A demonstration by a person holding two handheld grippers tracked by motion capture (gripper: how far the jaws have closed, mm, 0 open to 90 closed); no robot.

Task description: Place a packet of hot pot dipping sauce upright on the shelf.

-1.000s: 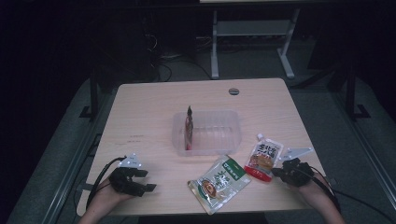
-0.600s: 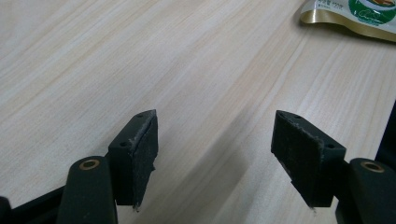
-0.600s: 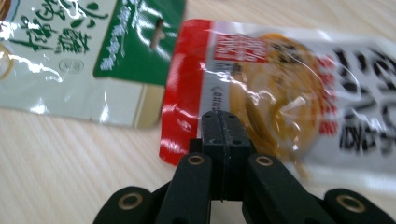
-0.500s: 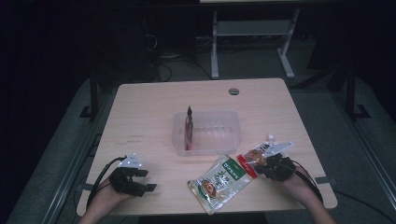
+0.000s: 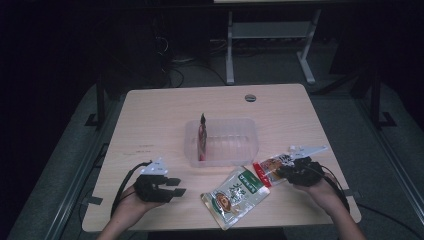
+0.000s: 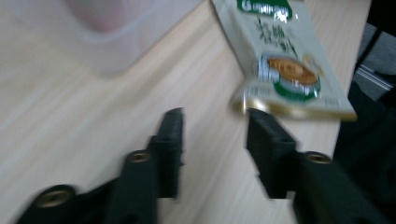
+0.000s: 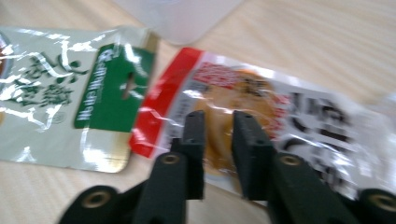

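Observation:
A red and white food pouch (image 5: 269, 169) (image 7: 285, 109) lies on the table's front right, and my right gripper (image 5: 281, 173) (image 7: 217, 116) is shut on its middle, the jaws nearly together. Just left of it a green and white pouch (image 5: 235, 192) (image 7: 60, 116) (image 6: 285, 60) lies flat. A clear plastic container (image 5: 222, 142) (image 6: 107, 42) (image 7: 182, 16) sits mid-table with a thin packet (image 5: 202, 135) standing upright inside. My left gripper (image 5: 177, 186) (image 6: 215, 116) rests open at the front left, nothing between its jaws, the green pouch ahead of it.
The wooden table (image 5: 150, 115) has a round cable hole (image 5: 250, 97) near its far edge. A white desk frame (image 5: 270, 45) stands on the dark floor beyond. The green pouch reaches close to the table's front edge.
My right gripper has moved left toward the green pouch, and the red pouch has come with it, turning from upright to lying sideways. The left gripper has stayed in place.

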